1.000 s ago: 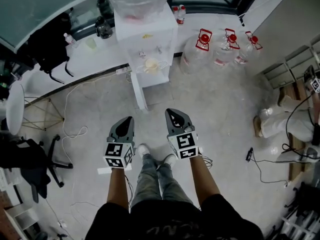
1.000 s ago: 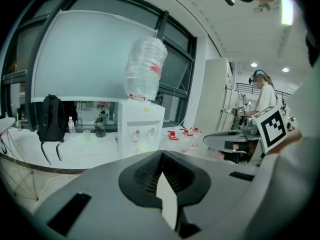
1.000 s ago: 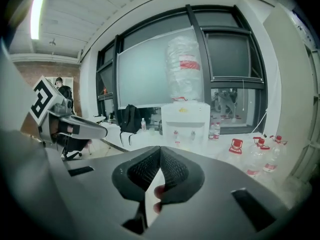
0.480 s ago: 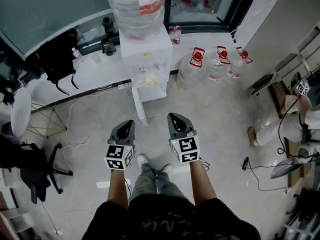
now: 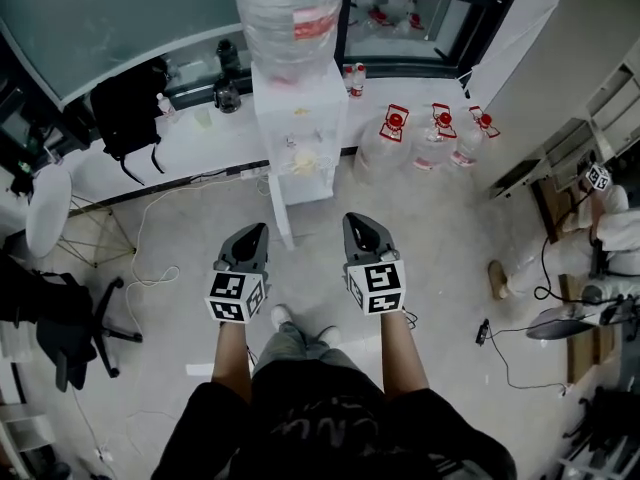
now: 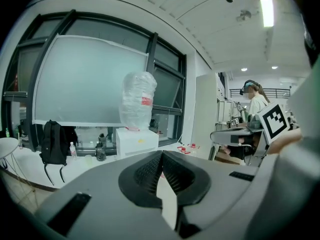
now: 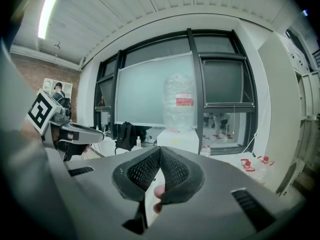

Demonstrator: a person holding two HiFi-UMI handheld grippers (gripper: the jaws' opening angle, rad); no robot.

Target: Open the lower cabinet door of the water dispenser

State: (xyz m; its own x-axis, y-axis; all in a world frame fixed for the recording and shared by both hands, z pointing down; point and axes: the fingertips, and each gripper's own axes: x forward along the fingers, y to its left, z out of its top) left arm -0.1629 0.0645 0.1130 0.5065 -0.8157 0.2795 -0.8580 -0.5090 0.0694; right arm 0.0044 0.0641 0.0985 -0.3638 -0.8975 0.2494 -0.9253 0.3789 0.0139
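The white water dispenser (image 5: 298, 128) stands against the window ledge, with a clear bottle (image 5: 290, 13) on top. A white panel (image 5: 281, 213) juts from its lower front towards me; it looks like the lower door swung out. My left gripper (image 5: 252, 236) and right gripper (image 5: 360, 230) hover side by side over the floor, short of the dispenser and touching nothing. Both are shut and hold nothing. The dispenser (image 6: 136, 141) shows far ahead in the left gripper view beyond the closed fingertips (image 6: 152, 171), and likewise the dispenser (image 7: 177, 140) in the right gripper view.
Three water jugs with red caps (image 5: 430, 133) stand right of the dispenser. A black backpack (image 5: 130, 113) hangs at the ledge on the left, with cables (image 5: 150, 238) on the floor. An office chair (image 5: 60, 318) is at far left, and another person (image 5: 600, 228) at far right.
Both grippers have risen together, still shut, and the head view has lifted with them. The dispenser now sits farther ahead and my legs look straighter.
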